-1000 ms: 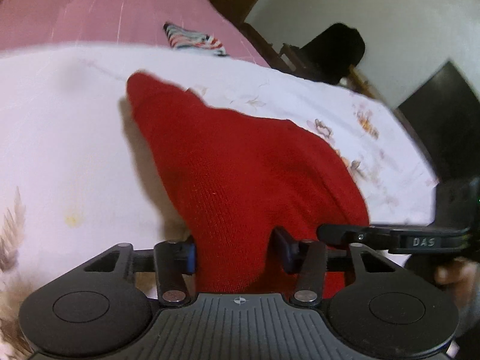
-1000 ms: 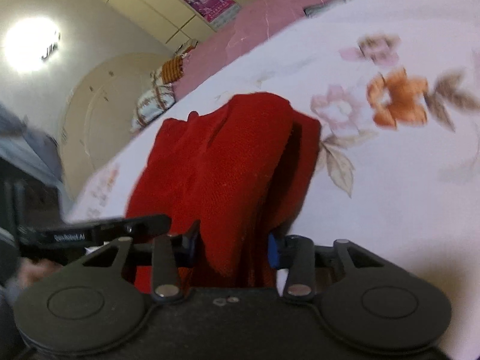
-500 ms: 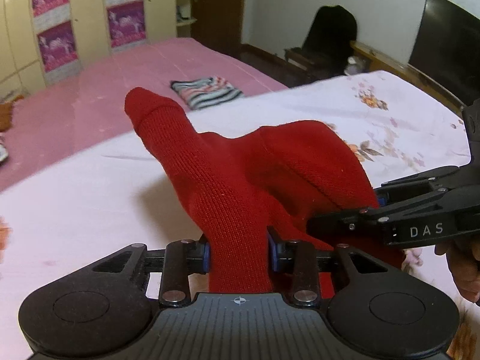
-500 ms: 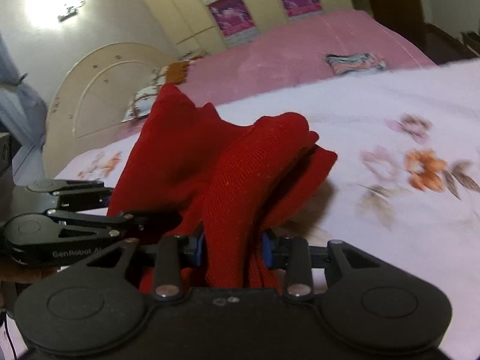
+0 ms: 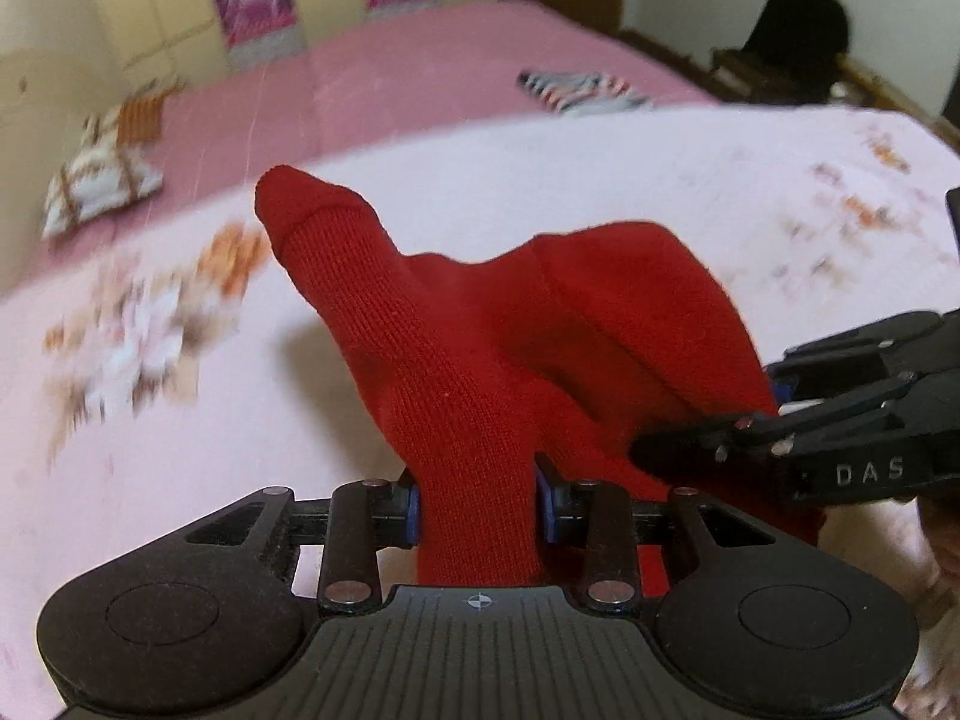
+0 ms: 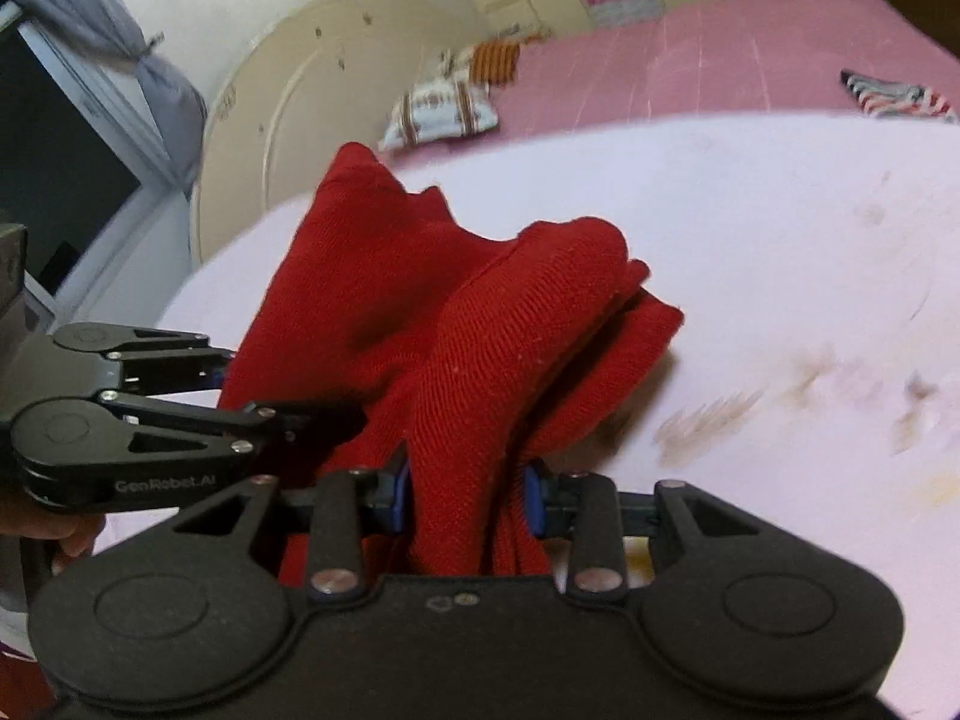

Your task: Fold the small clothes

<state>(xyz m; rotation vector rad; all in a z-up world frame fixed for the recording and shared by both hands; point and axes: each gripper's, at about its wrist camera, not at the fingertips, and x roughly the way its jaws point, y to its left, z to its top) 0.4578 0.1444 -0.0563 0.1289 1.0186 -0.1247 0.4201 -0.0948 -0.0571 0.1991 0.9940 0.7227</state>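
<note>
Red knit garment [image 5: 480, 360] pinched by left tool [image 5: 478, 507] and right tool [image 6: 465, 495]

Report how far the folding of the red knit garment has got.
Done: a folded striped garment lies on the pink bedspread.

In hand: the left tongs and right tongs are both shut on the red knit garment, which is bunched and lifted above the white floral sheet.

Left: lay it flat, fold it and set it down.
</note>
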